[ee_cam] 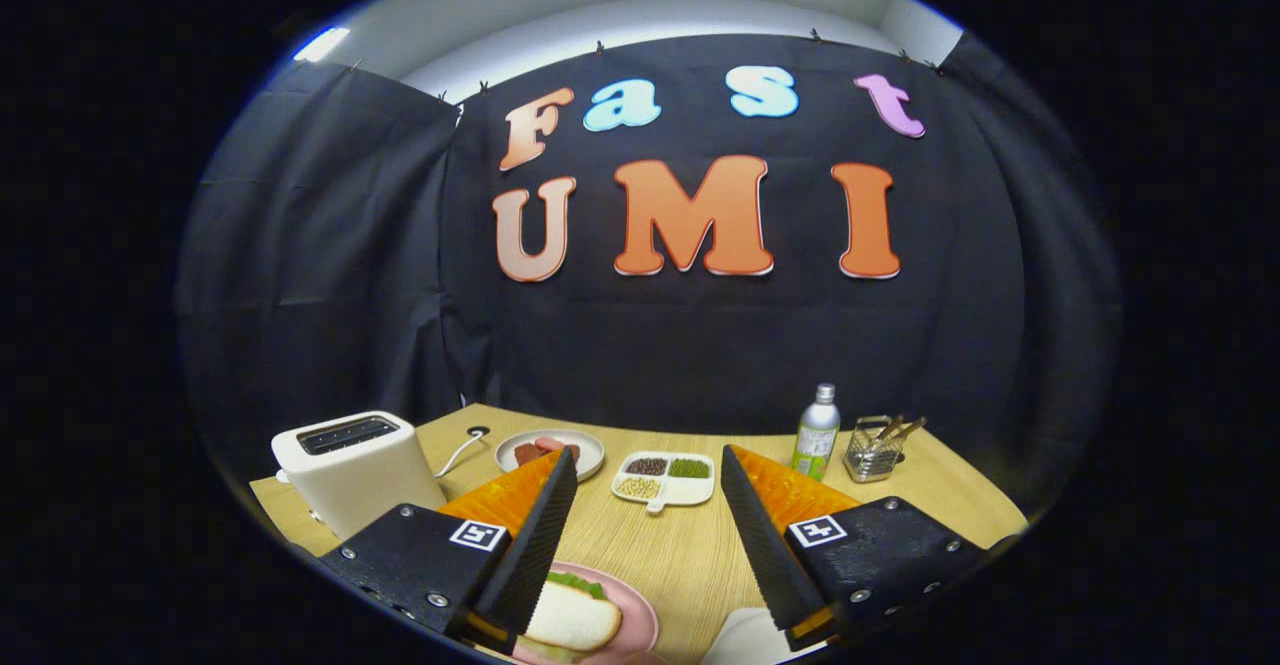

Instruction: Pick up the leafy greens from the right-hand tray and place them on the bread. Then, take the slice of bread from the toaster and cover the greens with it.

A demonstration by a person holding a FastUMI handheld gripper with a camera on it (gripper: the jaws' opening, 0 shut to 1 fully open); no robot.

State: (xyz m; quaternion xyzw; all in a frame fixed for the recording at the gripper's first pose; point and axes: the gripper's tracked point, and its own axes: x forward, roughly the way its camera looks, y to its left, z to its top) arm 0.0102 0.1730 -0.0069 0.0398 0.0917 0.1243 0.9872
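Bread (pixel 572 620) flat over greens (pixel 577 582), long axis crosswise | claw (pixel 648 465) wide open, empty

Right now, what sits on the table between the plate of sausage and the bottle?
In the gripper view, a white divided dish of beans and seeds lies between the plate and the bottle, beyond the open gripper.

The hand-held gripper (pixel 648 475) is level and points forward. Its two fingers (pixel 545 525) are spread wide apart, and nothing is between them.
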